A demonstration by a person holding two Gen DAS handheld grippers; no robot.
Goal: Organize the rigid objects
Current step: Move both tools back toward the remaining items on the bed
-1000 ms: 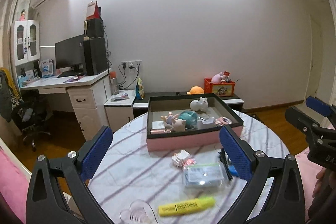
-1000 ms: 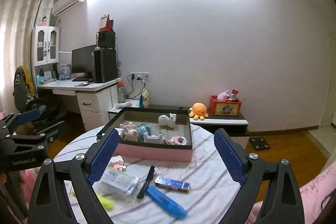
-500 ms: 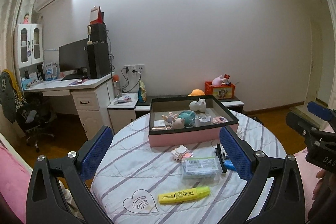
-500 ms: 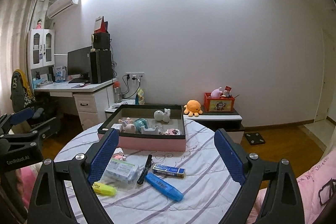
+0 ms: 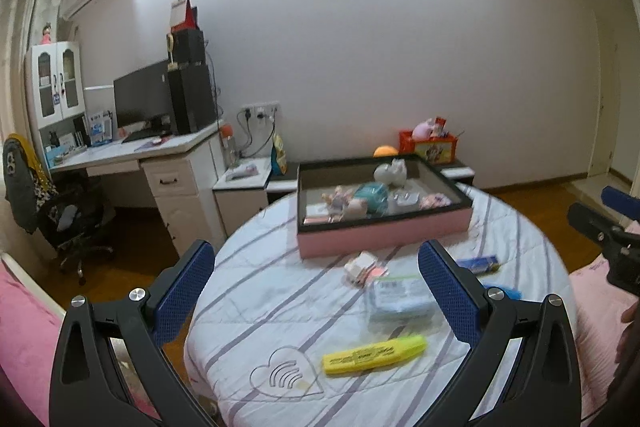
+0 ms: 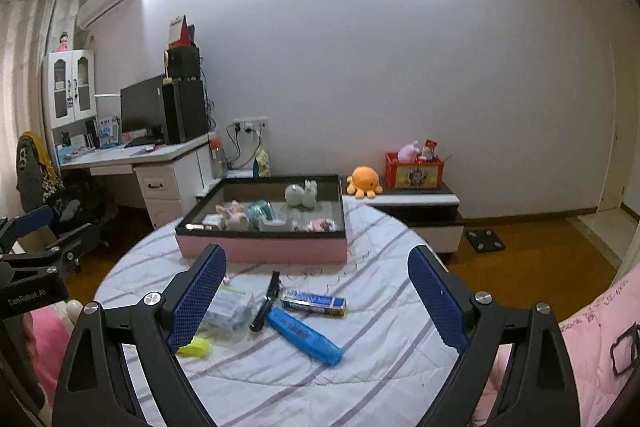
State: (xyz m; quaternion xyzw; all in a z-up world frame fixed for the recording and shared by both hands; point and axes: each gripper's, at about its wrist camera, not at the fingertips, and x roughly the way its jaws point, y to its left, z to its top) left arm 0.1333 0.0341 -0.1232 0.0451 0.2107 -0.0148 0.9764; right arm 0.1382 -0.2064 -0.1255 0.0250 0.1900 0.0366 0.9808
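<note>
A pink tray with a black rim [image 5: 384, 237] [image 6: 260, 249] sits at the far side of the round table and holds several small toys. Loose on the cloth lie a yellow highlighter [image 5: 374, 353] [image 6: 196, 347], a clear plastic packet [image 5: 400, 297] [image 6: 228, 311], a blue highlighter [image 6: 304, 335], a black pen [image 6: 266, 301], a blue flat box [image 6: 314, 303] [image 5: 478, 263] and a small pink-and-white item [image 5: 364, 267]. My left gripper [image 5: 316, 297] is open and empty above the table's near side. My right gripper [image 6: 318, 301] is open and empty above the loose items.
The round table [image 5: 256, 291] has a striped white cloth. A white desk [image 5: 132, 155] with a monitor and a black chair [image 5: 68, 223] stand at the left. A low cabinet [image 6: 416, 205] carries an orange plush and a red box. Pink bedding [image 6: 592, 331] lies at the right.
Both grippers have pulled back and risen from the table, so more of the cloth and the loose items shows. Both stay open and empty.
</note>
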